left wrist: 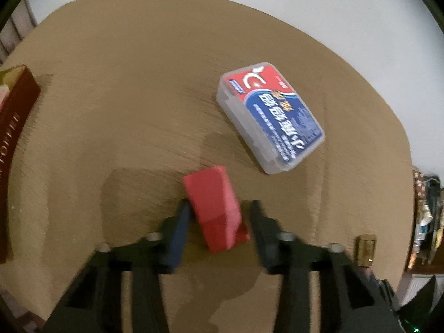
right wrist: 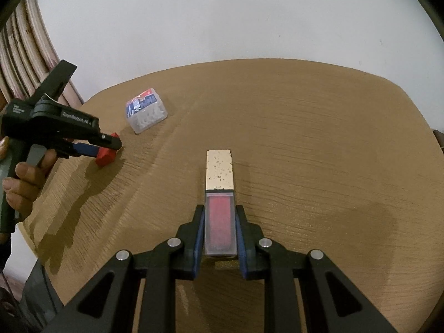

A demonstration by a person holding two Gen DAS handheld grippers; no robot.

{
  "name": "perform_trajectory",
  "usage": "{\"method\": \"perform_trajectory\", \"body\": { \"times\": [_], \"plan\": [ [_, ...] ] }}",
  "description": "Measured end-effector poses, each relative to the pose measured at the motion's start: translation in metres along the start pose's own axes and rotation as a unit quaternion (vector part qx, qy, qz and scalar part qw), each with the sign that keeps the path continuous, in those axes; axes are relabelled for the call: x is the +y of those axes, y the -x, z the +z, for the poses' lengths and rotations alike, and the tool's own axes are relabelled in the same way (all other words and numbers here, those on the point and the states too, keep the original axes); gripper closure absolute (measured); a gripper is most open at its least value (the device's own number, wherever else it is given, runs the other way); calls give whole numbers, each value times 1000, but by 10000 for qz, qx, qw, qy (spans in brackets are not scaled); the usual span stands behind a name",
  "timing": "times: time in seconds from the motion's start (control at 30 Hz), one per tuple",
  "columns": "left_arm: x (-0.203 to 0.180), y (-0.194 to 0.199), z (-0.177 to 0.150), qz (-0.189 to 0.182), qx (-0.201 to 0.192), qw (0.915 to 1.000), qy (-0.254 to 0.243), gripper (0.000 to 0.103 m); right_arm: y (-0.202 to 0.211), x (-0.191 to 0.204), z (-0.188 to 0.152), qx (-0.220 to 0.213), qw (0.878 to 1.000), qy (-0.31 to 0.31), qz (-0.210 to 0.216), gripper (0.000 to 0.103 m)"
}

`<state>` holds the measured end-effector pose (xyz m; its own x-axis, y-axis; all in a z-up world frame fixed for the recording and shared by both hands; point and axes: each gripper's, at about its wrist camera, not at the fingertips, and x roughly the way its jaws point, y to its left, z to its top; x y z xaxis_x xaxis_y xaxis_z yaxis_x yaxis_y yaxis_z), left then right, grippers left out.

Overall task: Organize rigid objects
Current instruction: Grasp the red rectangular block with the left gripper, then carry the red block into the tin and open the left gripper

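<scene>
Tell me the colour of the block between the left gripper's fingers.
The block is red, clearest in the left wrist view.

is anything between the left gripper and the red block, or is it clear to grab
Nothing visible stands in the way. The red block already lies between the open fingers of the left gripper. One finger looks to be touching it; the other stands apart. The clear plastic box lies farther ahead on the table.

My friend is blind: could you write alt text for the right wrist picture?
Black tongs close on a clear lip-gloss tube with a gold cap, lying on a wooden table. At left, other tongs straddle a red block.
</scene>
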<state>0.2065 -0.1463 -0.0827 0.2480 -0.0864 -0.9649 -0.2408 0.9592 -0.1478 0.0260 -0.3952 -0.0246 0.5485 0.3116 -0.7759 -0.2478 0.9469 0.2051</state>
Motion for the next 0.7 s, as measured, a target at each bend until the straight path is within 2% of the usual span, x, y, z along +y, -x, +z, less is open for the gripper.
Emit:
{"method": "perform_trajectory", "body": {
  "times": [0.13, 0.27, 0.37, 0.57, 0.7],
  "plan": [
    [16, 3, 2, -232, -61, 9996, 137, 75, 1, -2, -1, -6, 10000, -33, 10, 83],
    [20, 21, -10, -168, -212, 9996, -94, 75, -2, 1, 0, 5, 10000, -20, -27, 83],
    [35, 52, -21, -109, -460, 9983, -326, 75, -3, 4, 0, 12, 10000, 24, -88, 83],
    [107, 118, -34, 144, -620, 9972, -392, 75, -4, 7, 0, 27, 9999, 49, -140, 83],
    [171, 143, -19, 427, -576, 9970, -284, 75, -5, 10, 0, 32, 9997, 85, -205, 83]
  ]
}}
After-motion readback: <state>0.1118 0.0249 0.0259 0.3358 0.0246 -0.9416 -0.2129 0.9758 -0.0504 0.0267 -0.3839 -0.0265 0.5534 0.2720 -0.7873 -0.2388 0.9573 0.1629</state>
